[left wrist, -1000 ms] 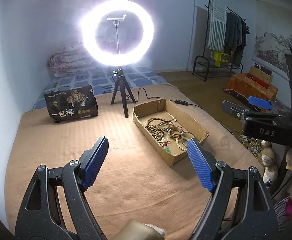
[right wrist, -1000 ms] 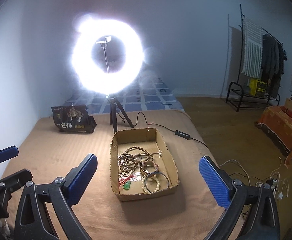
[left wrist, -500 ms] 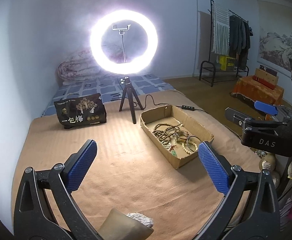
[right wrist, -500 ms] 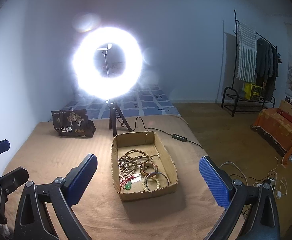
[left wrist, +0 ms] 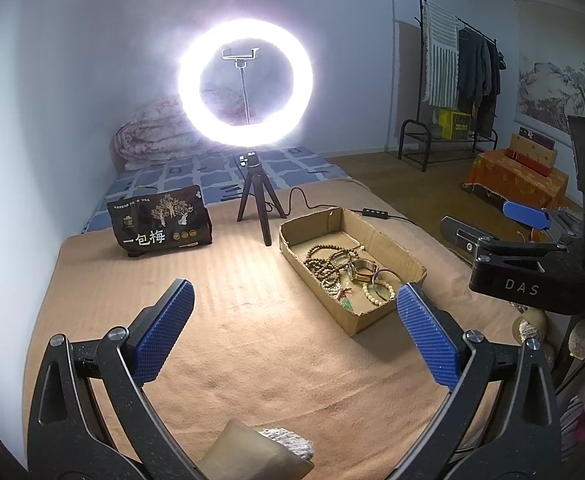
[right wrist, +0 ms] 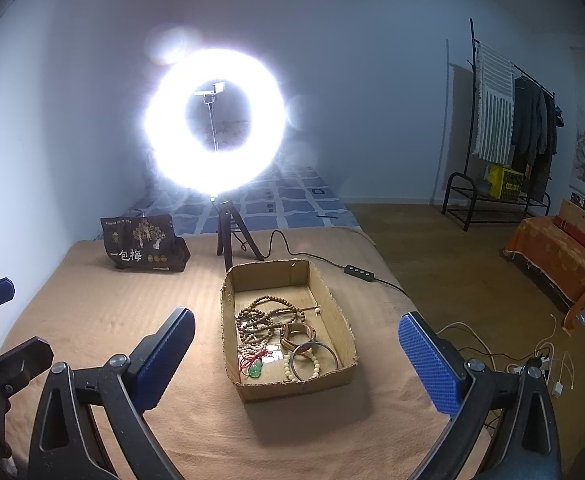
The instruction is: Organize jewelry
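Over the last second my left tongs point(left wrist: 290, 334) drew up and back; the cardboard box point(right wrist: 344, 322) now sits smaller in that view. Right tongs point(right wrist: 296, 354) barely moved. No jewelry shifted, so this is consistent with squaring up before a pick or pulling away after the last drop. Both tongs spread wide, holding nothing. All jewelry lies in the box: one long brown bead strand point(right wrist: 258, 320), one pale bead bracelet point(right wrist: 302, 364), about three bangles point(right wrist: 302, 334) (overlapping), one green pendant point(right wrist: 255, 369).
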Tool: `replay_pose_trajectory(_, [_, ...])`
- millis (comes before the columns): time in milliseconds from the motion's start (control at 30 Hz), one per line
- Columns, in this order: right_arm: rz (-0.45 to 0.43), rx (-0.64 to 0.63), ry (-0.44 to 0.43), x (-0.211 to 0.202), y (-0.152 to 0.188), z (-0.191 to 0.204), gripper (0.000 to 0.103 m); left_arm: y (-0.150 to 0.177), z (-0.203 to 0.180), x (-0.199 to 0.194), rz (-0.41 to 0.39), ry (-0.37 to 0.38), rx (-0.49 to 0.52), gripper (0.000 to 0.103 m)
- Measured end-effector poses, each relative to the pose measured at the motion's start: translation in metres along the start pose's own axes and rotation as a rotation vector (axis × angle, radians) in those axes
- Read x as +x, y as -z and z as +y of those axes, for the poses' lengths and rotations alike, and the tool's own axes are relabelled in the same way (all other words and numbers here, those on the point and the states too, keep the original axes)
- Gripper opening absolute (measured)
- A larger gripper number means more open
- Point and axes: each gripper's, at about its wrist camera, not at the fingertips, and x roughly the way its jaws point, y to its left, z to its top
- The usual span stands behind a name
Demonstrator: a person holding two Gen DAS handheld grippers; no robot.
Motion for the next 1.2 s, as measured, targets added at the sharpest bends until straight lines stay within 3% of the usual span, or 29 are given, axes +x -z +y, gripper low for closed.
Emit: replay_pose_trajectory(1200, [0.025,0.006,-0.005,0.0029,0.0011,-0.0014,0.103,0.0011,0.0044,0.0023,0.001,-0.006,-0.008,0.103])
